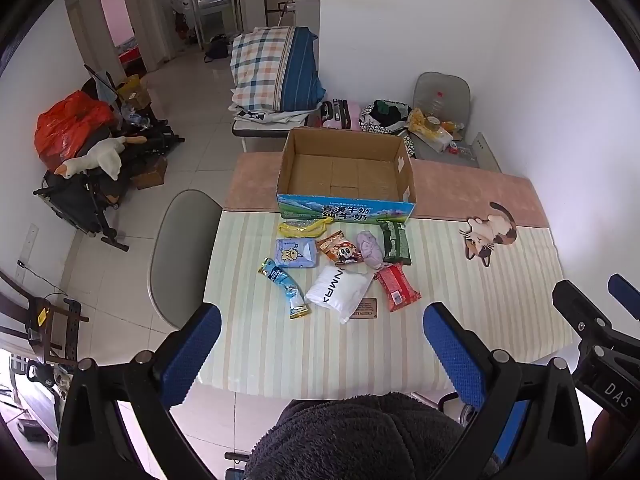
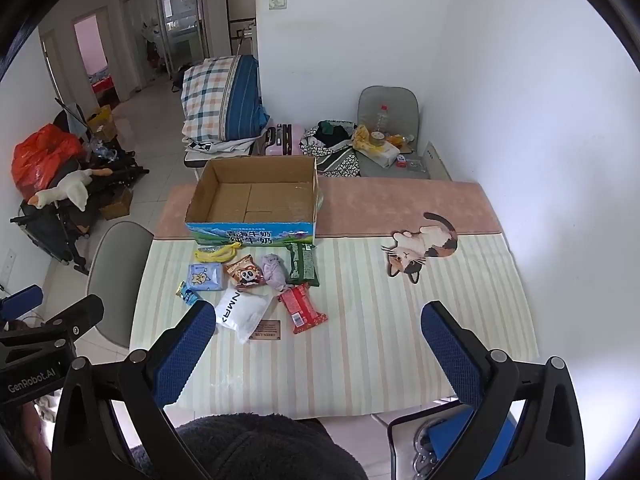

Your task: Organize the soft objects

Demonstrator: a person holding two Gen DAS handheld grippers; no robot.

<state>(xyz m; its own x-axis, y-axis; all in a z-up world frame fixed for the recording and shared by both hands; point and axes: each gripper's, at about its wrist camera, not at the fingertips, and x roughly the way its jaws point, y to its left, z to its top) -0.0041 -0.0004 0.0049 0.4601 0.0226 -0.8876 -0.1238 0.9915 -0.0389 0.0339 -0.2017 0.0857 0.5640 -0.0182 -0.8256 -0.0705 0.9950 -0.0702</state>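
Note:
An open cardboard box (image 1: 346, 172) (image 2: 256, 200) stands empty at the far side of the table. In front of it lie several soft packs: a yellow bag (image 1: 304, 227), a blue tissue pack (image 1: 295, 254), an orange snack bag (image 1: 340, 249), a lilac cloth (image 1: 370, 249), a green pack (image 1: 395, 242), a blue sachet (image 1: 284, 286), a white pouch (image 1: 340, 292) (image 2: 242, 310) and a red pack (image 1: 397, 287) (image 2: 302, 308). My left gripper (image 1: 320, 348) is open and empty, high above the table's near edge. My right gripper (image 2: 316, 348) is open and empty, likewise raised.
The table has a striped cloth (image 1: 400, 352) with a cat figure (image 1: 490, 232). A grey chair (image 1: 180, 256) stands at the table's left. Behind the box are a bed with folded bedding (image 1: 276, 68), bags and another chair (image 1: 440, 96). A dark fleece garment (image 1: 352, 436) fills the bottom.

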